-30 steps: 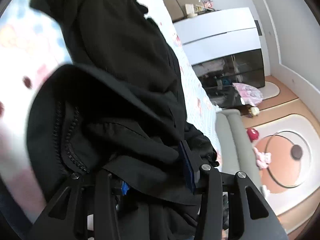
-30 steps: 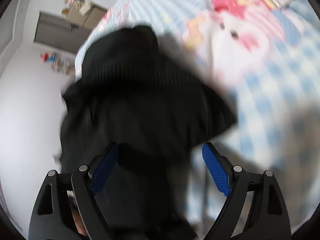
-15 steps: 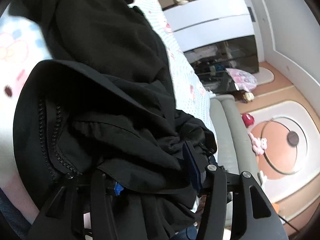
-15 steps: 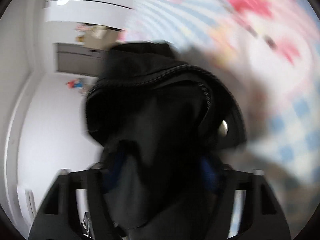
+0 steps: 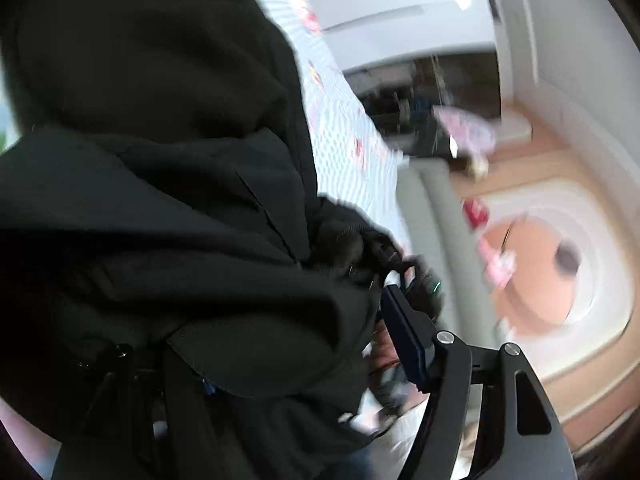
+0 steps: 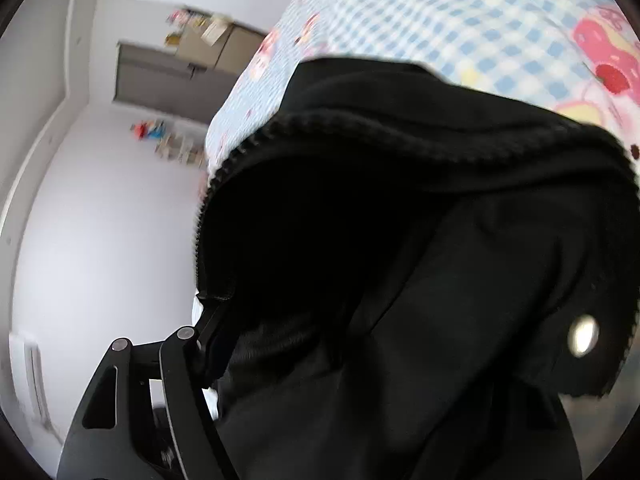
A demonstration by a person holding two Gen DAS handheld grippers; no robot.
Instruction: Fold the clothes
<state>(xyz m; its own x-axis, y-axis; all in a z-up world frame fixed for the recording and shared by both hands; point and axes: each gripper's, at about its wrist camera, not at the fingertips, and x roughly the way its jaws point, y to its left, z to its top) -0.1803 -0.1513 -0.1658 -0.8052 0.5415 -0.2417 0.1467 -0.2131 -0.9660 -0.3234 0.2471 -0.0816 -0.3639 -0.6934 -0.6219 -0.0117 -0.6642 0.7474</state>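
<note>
Both tongs are gripping the black jacket [image 6: 400,240], bunched over the left tongs [image 5: 304,364] and right tongs [image 6: 360,360], hanging above the checked bedsheet [image 6: 460,12]; patterned floor [image 5: 560,280] beyond.

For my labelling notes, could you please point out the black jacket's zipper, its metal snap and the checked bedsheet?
zipper [image 6: 360,128]: right wrist view, on the teeth.
metal snap [image 6: 583,336]: right wrist view, its centre.
checked bedsheet [image 6: 460,16]: right wrist view, bare blue-checked part.

The bed [image 6: 472,36] carries a blue-and-white checked cover with pink cartoon prints. A white cabinet [image 5: 404,28] with a dark glass lower section stands against the white wall [image 5: 560,40]. The wooden floor [image 5: 548,164] holds a round-patterned rug [image 5: 592,280] beside a grey padded bench [image 5: 444,232].
</note>
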